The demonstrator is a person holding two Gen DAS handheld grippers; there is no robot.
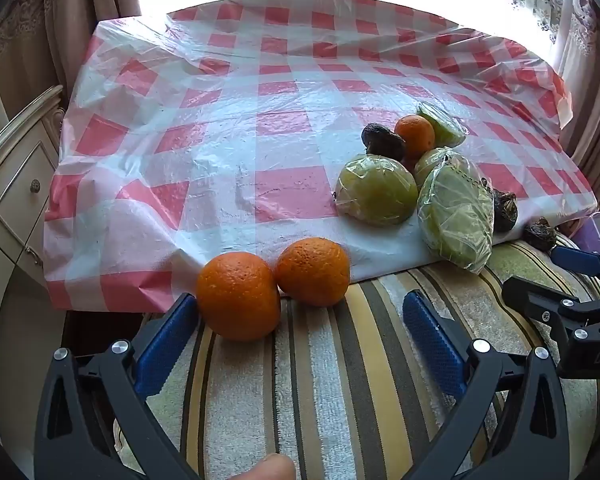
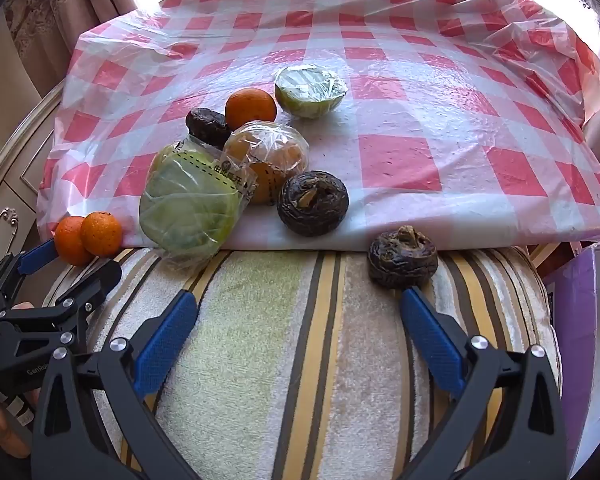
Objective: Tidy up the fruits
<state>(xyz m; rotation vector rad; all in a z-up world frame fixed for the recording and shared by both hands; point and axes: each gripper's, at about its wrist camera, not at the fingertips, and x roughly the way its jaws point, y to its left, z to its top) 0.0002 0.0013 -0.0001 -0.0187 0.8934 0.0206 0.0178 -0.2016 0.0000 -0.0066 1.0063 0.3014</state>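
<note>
Sunlit curtains and a bright window back a surface spread with a red-and-white checked plastic sheet (image 2: 400, 152), with a striped towel (image 2: 300, 340) covering the near part under both tools. Left claw (image 1: 300, 312) stands with its blue pads wide apart, gripping nothing; the nearer orange (image 1: 238, 295) sits just inside its left pad, touching or nearly so, and a second orange (image 1: 313, 271) rests against it just ahead. Right claw (image 2: 298, 308) is likewise spread and empty, with a dark wrinkled fruit (image 2: 403, 258) just ahead of its right pad tip on the towel. Further out from the right claw, ahead and to its left, lies the pile: another dark fruit (image 2: 313, 204), a green fruit in a clear bag (image 2: 190, 208), a wrapped orange-brown fruit (image 2: 266, 160), a third dark fruit (image 2: 208, 122), a bare orange (image 2: 251, 109) and a wrapped green half (image 2: 310, 90) beyond. I judge the oranges firm, round and apt to roll, best taken across the middle; the dark fruits look soft and shrivelled, so a gentle squeeze suits; the film-wrapped ones will likely be slippery, the wrap sliding over the flesh. The bag bears a dashed tear line and printed Chinese characters, too small to read with certainty; partial lettering on the tool bodies is cut off.
</note>
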